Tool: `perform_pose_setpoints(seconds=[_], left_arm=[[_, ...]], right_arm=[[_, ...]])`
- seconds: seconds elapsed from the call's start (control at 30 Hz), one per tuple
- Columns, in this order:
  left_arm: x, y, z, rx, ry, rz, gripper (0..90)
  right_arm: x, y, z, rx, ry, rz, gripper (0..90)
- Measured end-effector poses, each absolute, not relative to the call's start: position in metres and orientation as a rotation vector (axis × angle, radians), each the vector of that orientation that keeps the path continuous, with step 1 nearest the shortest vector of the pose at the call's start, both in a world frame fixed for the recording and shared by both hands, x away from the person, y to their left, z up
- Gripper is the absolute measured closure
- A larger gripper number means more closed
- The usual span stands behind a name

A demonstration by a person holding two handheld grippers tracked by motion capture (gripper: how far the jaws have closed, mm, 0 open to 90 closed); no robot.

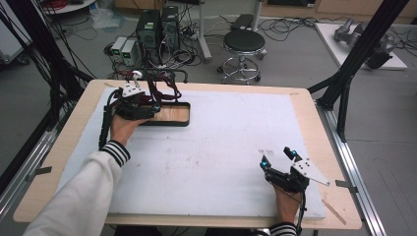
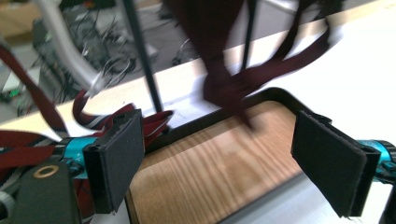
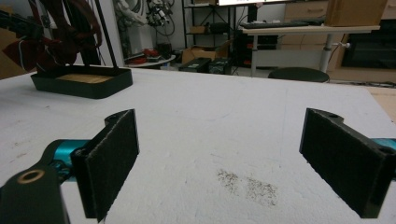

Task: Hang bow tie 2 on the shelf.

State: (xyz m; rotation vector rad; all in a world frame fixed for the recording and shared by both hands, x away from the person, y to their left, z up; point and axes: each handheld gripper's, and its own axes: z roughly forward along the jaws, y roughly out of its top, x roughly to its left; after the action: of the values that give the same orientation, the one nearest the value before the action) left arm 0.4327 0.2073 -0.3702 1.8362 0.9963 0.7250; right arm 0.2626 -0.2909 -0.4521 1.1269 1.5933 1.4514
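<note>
At the far left of the white foam-covered worktop (image 1: 221, 162), the left gripper (image 1: 156, 108) hovers released over a black-rimmed tray with a wooden floor (image 1: 172, 115), while dark maroon fabric straps (image 1: 164, 91) hang from a black rack down to the tray's back edge. The straps may drape outside the rim or snag on the gripper's wide jaws. The right gripper (image 1: 279, 158) rests released, well apart.
</note>
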Motion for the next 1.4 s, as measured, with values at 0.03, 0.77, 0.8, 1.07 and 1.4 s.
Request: perform_pose_setpoints(seconds=[0.03, 0.77, 0.8, 1.07, 1.4], left_arm=[[0.433, 0.207, -0.370, 1.836, 0.996, 0.725, 16.4], [0.317, 0.294, -0.406, 1.584, 0.670, 0.694, 14.3], [0.314, 0.297, -0.410, 1.566, 0.675, 0.693, 14.0], [0.302, 0.308, -0.432, 1.518, 0.701, 0.713, 13.9], [0.296, 0.307, -0.446, 1.504, 0.701, 0.713, 13.9]], right_arm=[[0.263, -0.291, -0.452, 1.127, 1.593, 1.451, 11.0], [0.263, -0.291, -0.452, 1.121, 1.595, 1.449, 11.0], [0.263, -0.291, -0.452, 1.121, 1.596, 1.448, 11.1], [0.262, -0.290, -0.452, 1.121, 1.593, 1.446, 11.0], [0.262, -0.290, -0.452, 1.121, 1.592, 1.441, 11.0]])
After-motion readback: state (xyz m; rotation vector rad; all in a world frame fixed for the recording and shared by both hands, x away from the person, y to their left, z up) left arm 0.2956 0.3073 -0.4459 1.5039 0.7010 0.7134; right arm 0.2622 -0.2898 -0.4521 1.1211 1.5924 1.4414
